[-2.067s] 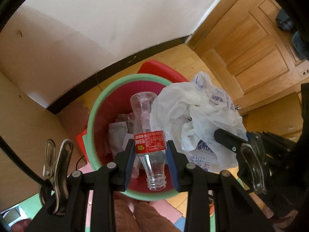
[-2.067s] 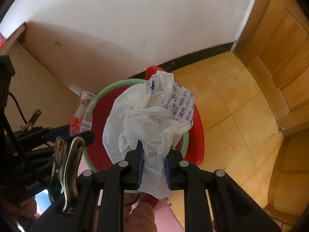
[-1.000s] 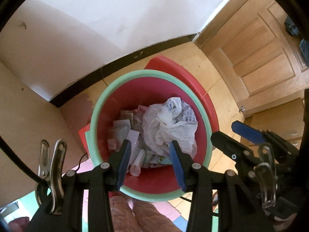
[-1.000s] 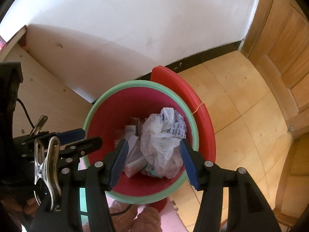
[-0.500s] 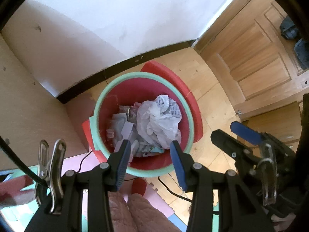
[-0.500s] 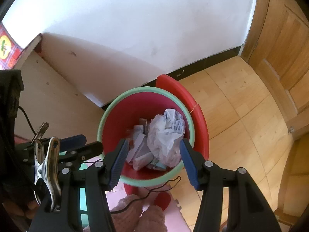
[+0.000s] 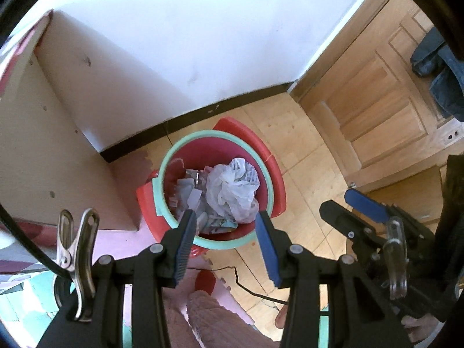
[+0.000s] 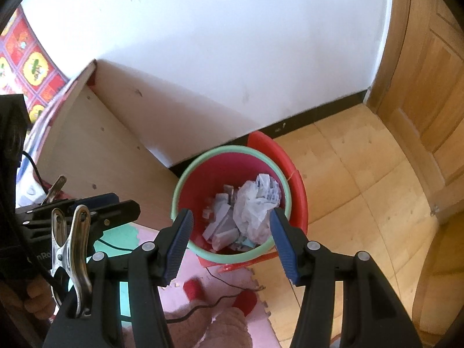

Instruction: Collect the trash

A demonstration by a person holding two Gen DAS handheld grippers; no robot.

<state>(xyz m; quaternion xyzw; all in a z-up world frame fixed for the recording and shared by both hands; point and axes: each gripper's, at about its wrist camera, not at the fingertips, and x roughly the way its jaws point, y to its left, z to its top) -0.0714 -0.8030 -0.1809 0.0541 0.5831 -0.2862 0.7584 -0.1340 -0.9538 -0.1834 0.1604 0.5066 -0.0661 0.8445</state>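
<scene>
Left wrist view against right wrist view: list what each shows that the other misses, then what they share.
Only the left wrist view shows the dark clothing hanging by the panelled door, and the right gripper from the side.

Only the right wrist view shows the patterned red and yellow cloth at the upper left, and the left gripper from the side.

Both show the red bin with its green rim, the crumpled white plastic bag lying inside among other rubbish, the white wall, the wooden floor, and open, empty jaws.
</scene>
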